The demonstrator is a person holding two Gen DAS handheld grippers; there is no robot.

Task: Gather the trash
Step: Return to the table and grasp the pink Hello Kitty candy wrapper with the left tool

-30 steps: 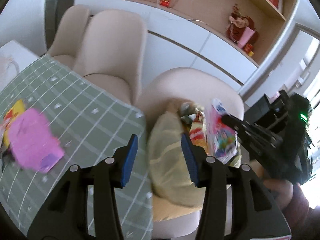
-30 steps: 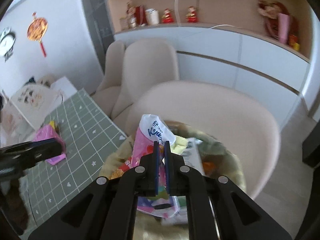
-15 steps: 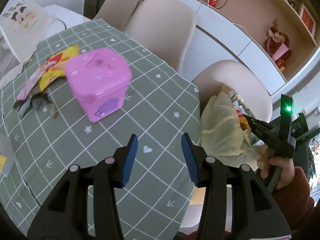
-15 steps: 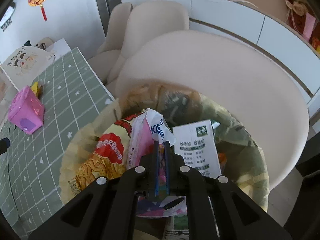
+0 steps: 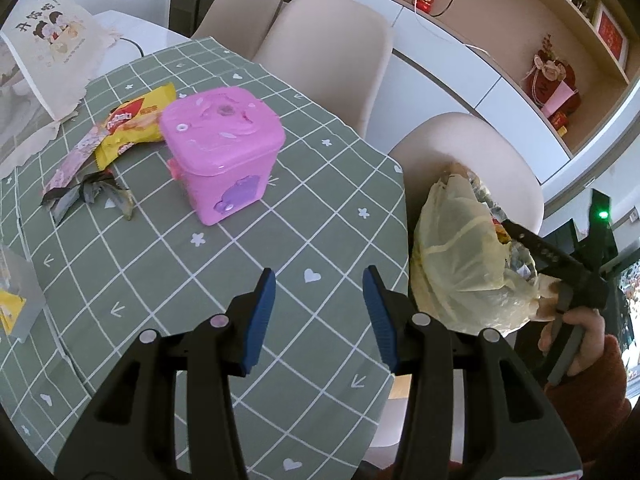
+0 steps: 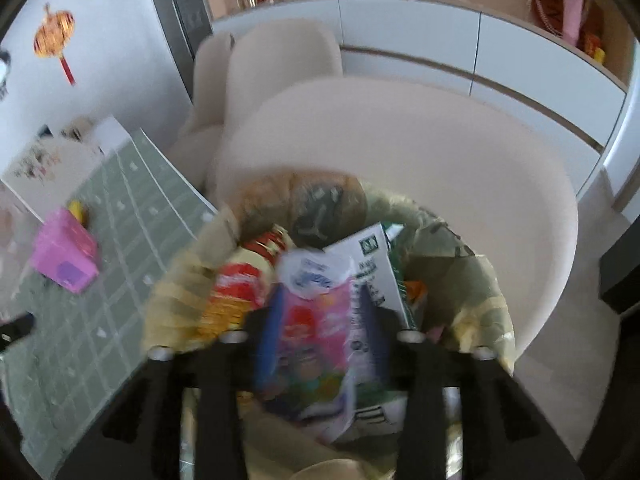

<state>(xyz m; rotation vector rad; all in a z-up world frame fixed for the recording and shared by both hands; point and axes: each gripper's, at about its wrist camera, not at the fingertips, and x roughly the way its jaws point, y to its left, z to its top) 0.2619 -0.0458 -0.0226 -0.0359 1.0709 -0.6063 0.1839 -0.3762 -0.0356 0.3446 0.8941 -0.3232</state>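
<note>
Two tongs | right tongs [image 6: 320, 320] opening, pink snack wrapper [image 6: 316, 320] loose between jaws, over yellow trash bag [image 5: 460, 256] on beige chair [image 5: 472, 148] | left tongs [image 5: 318, 308] open, empty, above green checked surface [image 5: 248, 264] | farther: pink box [image 5: 222, 152], yellow wrapper [image 5: 136, 120]
</note>
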